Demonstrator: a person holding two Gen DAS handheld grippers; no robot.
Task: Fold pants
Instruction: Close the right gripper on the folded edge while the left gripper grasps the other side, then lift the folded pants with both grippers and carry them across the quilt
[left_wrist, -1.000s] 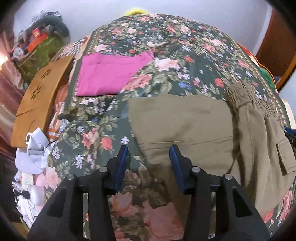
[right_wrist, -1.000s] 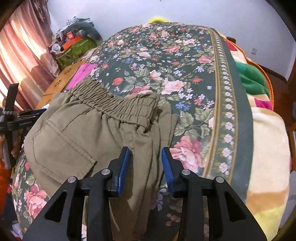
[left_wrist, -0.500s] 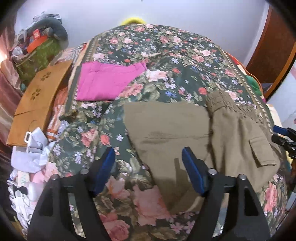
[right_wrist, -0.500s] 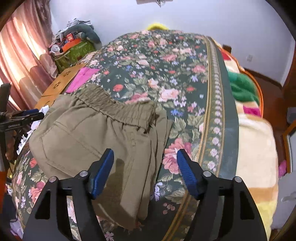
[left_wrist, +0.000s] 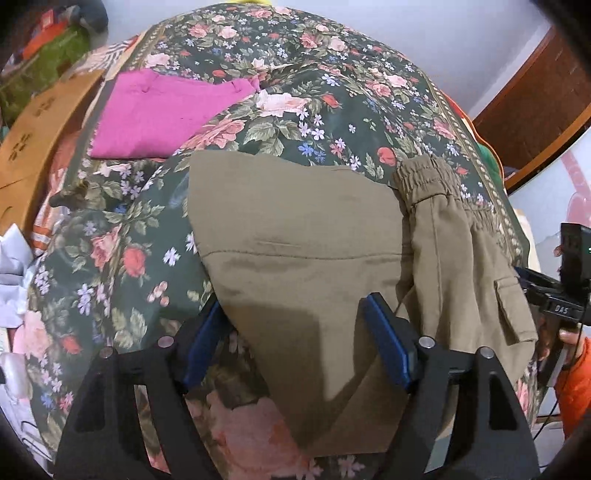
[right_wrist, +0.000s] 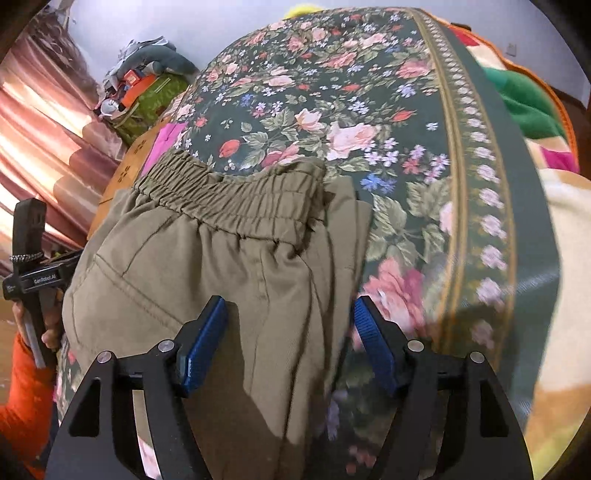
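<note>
Both grippers have dropped back in close since half a second ago, when they hung high over the bed with jaws thrown wide, and a full second ago those jaws were nearly together. Now the left gripper (left_wrist: 297, 341) hovers low over the near edge of the khaki pants (left_wrist: 295, 236), jaws apart and straddling the cloth, clamped on nothing. Over on the other side, the right gripper (right_wrist: 286, 345) sits just above the waistband end (right_wrist: 229, 195), jaws likewise spread, with fabric between them but no pinch made.

The pants lie on the floral bedspread (left_wrist: 332, 96), already doubled over: the leg section spreads flat on the left, and the elastic-waist half with its flap pocket (left_wrist: 511, 306) is stacked on the right. A folded pink garment (left_wrist: 166, 110) rests further back, well apart from the action.

So one fold looks done, and this reads as the set-up for the next one. The call now, by my judgement, is for each gripper to settle on the near edge, close on all the stacked layers together, then lift and carry the edge across evenly. Grab only the top layer and the stack could slide apart.
</note>
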